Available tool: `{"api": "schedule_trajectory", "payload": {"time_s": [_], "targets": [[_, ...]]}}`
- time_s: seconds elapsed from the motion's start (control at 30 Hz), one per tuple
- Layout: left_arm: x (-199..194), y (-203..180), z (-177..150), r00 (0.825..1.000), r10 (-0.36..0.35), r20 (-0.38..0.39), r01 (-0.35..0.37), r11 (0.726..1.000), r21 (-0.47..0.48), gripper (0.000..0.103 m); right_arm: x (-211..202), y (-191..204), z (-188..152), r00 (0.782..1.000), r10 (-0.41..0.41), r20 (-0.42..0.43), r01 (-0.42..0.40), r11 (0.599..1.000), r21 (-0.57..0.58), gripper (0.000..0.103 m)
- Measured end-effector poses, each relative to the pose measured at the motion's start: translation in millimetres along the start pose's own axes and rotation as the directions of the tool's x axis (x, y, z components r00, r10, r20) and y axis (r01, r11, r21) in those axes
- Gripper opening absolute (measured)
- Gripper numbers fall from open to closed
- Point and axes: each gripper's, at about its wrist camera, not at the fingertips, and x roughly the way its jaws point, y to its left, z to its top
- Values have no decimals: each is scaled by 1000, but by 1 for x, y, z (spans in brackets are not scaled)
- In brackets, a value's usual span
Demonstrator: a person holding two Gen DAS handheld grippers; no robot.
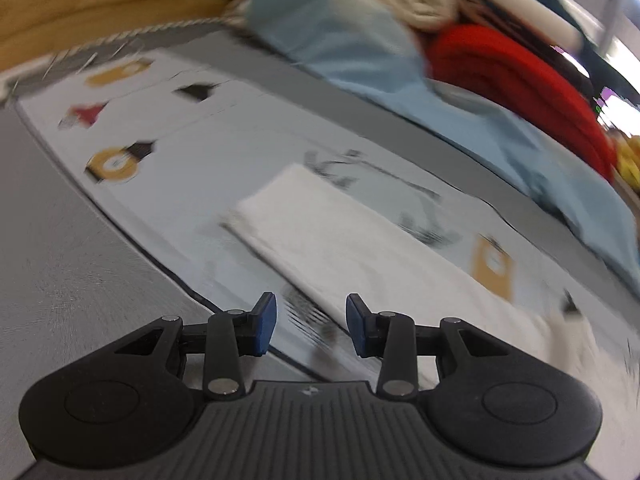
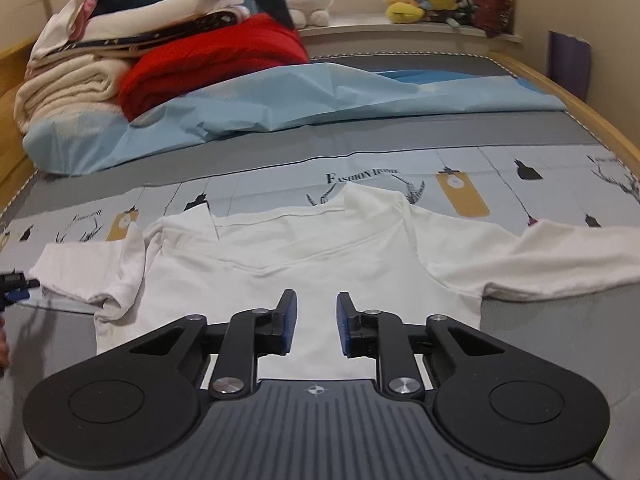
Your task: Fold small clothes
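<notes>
- Your left gripper [image 1: 311, 326] was empty, jaws part open, nothing between the pads, hanging over the sleeve [image 1: 320, 236] at the shirt's left end.
- Your right gripper [image 2: 316, 324] was empty too, jaws narrower with a clear gap, low over the middle of the shirt [image 2: 320, 264], near the hem.
- The shirt lay flat on the printed sheet [image 2: 500, 168], collar away from you, both sleeves out to the sides; the left sleeve was already bunched near the armpit [image 2: 120, 296].
- Risk one: that bunch. Fold over it and you'd have trapped a lump in the crease, I judged.
- Risk two: the left view was badly smeared, so that hand looked to be moving quickly. Close on the sleeve at that pace and you could have pinched the sheet along with it, or dragged the whole shirt crooked.
- Risk three: the right jaws stood narrow. Drop them like that and they might have skated over the cloth instead of taking a layer.
- Containers: none in view. Only a stack of folded bedding [image 2: 80, 80] and a red blanket [image 2: 216, 56] sat well beyond the shirt.
</notes>
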Motion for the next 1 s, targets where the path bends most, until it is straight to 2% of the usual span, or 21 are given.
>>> {"api": "schedule_trajectory", "payload": {"time_s": [0.13,0.23,0.27,0.3,0.33,0.37,0.43,0.47,0.53,0.6,0.7,0.77,0.83,0.87,0.9,0.93,1.0], "targets": [[28,26,14,999,-23,-23,20,993,-119,43,7,2,-1,1000,-8,-14,7,999,-44,22],[35,24,21,1000,-20,-5,19,994,-106,42,14,0,-2,999,-21,-38,20,999,-39,22],[37,19,21,1000,-15,-3,15,996,-93,36,16,-1,-3,999,-23,-46,22,999,-32,22],[38,15,21,1000,-14,-4,14,997,-72,8,18,-2,-4,998,-25,-54,24,999,-25,22],[40,11,20,1000,-10,-15,10,999,-48,3,19,-3,-5,998,-27,-61,26,999,-21,22],[38,3,20,1000,10,-8,-10,1000,-24,3,21,-3,-6,997,-33,-70,32,999,-18,22],[23,-19,20,997,41,60,-43,998,39,2,23,-4,-9,995,-49,-85,48,999,-23,22],[8,-38,23,994,30,107,-40,995,92,2,24,-4,-10,994,-60,-94,58,998,-26,22],[-24,-76,25,982,-53,181,23,987,160,2,24,-6,-12,992,-74,-105,72,997,-23,22],[-66,-126,21,955,-194,223,146,965,216,2,24,-10,-14,990,-85,-110,83,996,-16,22],[-131,-208,-9,882,-418,216,334,880,337,2,23,-18,-15,987,-111,-117,113,994,10,22],[-170,-262,-42,821,-549,159,452,794,405,3,22,-27,-17,984,-129,-125,135,990,37,22],[-196,-307,-74,758,-651,38,571,691,443,6,22,-35,-20,980,-149,-133,158,986,58,22],[-207,-333,-93,718,-693,-60,638,621,455,16,22,-39,-22,977,-160,-141,171,983,69,22],[-216,-348,-106,693,-712,-115,672,580,460,32,22,-44,-24,974,-169,-152,183,980,79,22],[-228,-360,-120,675,-725,-139,690,552,468,38,23,-49,-26,970,-177,-165,194,977,92,22],[-248,-369,-137,656,-740,-150,697,516,497,41,23,-61,-29,966,-182,-186,208,969,130,22]]}}
